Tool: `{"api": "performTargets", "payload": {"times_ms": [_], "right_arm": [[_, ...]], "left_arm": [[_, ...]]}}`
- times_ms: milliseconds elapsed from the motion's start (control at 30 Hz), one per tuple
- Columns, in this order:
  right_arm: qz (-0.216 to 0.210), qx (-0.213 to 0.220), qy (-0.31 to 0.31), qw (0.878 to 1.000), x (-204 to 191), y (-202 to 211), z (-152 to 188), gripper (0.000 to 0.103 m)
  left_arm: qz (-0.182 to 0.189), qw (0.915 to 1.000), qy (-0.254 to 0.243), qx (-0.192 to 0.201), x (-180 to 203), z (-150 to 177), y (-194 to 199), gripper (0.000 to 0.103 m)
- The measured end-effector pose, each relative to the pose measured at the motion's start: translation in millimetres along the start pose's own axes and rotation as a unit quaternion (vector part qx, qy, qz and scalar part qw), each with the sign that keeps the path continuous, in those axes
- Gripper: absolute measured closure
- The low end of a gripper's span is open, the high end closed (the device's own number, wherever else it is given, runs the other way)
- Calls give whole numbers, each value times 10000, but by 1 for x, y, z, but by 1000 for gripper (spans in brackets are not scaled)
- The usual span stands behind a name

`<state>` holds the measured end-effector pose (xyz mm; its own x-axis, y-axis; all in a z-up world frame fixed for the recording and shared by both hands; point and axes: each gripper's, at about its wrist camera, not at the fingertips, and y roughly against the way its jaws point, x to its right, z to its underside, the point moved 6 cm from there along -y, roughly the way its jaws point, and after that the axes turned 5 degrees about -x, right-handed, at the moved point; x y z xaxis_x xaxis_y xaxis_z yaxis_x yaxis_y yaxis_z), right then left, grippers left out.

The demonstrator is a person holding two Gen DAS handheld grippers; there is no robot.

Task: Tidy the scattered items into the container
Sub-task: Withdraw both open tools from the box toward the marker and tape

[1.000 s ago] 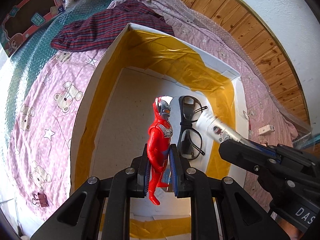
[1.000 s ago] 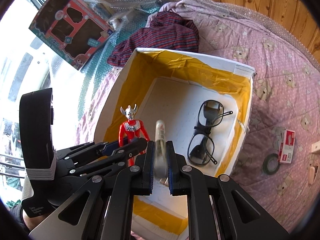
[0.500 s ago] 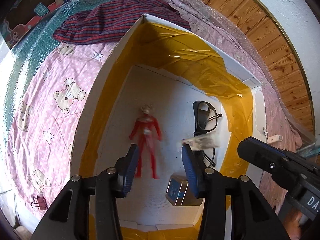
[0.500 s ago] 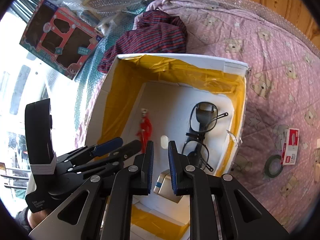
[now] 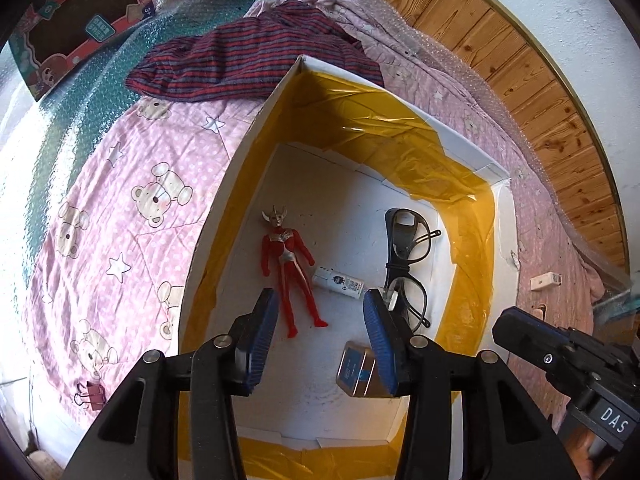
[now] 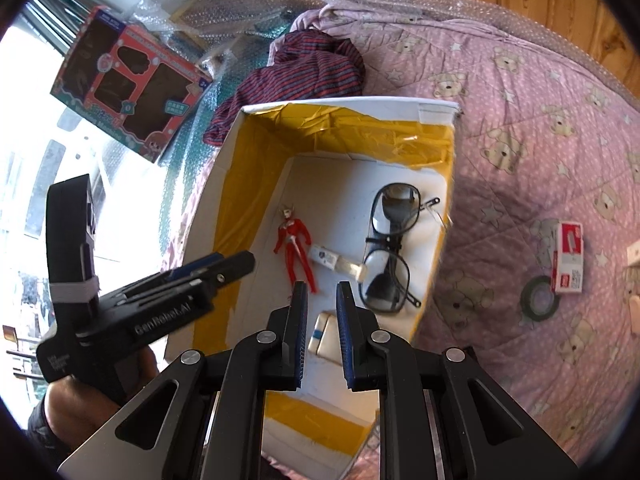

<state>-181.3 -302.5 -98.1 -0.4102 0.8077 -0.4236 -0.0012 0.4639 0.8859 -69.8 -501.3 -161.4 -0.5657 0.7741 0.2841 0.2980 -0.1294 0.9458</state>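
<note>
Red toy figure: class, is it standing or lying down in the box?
Lying down: the red toy figure rests flat on the box floor.

box mouth: open above, my way down is clear.
floor left: red figure (image 5: 288, 268) lying beside the left wall (image 5: 224, 216).
floor middle: small tube (image 5: 338, 282) touching the figure.
floor right: glasses (image 5: 406, 264).
near end: tin (image 5: 354, 368) under my left gripper (image 5: 320, 336).

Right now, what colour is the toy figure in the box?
Red with silver markings; the toy figure lies flat on the box floor. Clearest in the left wrist view.
</note>
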Motion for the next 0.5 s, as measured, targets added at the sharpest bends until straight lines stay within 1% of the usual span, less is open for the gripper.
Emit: {"api": "performTargets", "payload": {"times_ms": [233, 500], "right_arm": [[-27, 149, -66, 9999, 0, 18, 35, 85], [-101, 255, -224, 9994, 5, 33, 73, 85]], "left_arm": [[41, 9999, -91, 140, 2, 21, 24, 57], [61, 9990, -407, 171, 22, 50, 37, 57]]}}
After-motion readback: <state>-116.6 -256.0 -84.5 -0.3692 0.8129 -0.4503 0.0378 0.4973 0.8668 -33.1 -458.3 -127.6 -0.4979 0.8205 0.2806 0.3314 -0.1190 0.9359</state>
